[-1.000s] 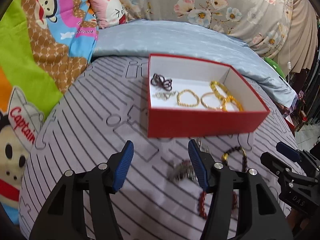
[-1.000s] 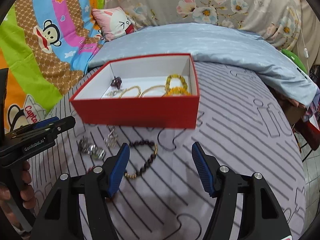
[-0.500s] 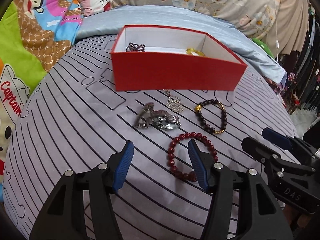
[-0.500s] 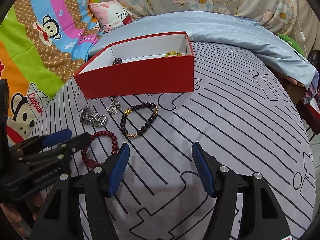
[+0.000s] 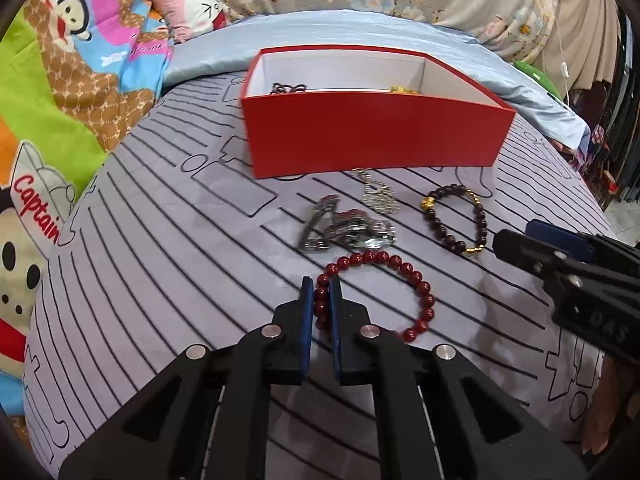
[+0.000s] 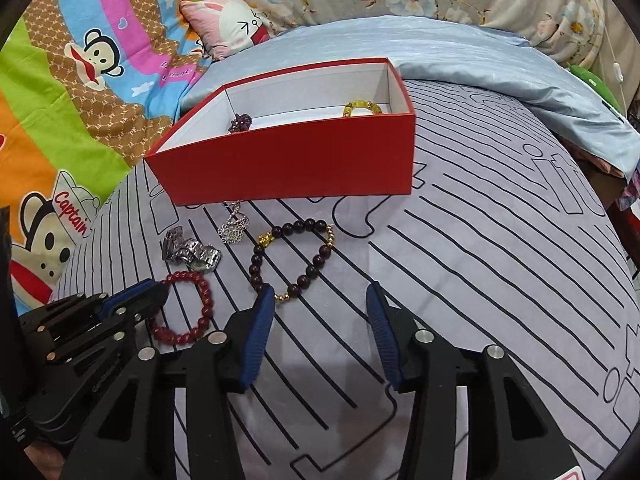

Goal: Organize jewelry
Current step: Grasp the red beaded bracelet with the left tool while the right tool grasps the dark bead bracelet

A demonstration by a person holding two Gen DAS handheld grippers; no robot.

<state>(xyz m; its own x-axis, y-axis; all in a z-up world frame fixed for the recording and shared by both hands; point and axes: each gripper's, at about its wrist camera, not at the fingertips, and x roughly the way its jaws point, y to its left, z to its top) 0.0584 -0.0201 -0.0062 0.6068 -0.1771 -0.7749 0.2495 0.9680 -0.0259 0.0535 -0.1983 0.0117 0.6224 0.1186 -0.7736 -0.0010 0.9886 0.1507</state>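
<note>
L gripper (image 5: 321, 292) just closed onto red bead bracelet (image 5: 404, 268), pads pinching its near-left side; bracelet flat on striped grey sheet (image 5: 168, 264). R gripper (image 6: 320, 300) jaws narrowing, still apart, nothing btwn them; left pad at edge of dark bead bracelet w/ gold beads (image 6: 316, 264). Silver watch (image 5: 352, 232) just beyond red bracelet; silver pendant (image 5: 380, 196) nearer the box. Red box (image 5: 372, 140) further back, open top, white inside; dark piece and yellow bracelet (image 6: 360, 108) in it.
</note>
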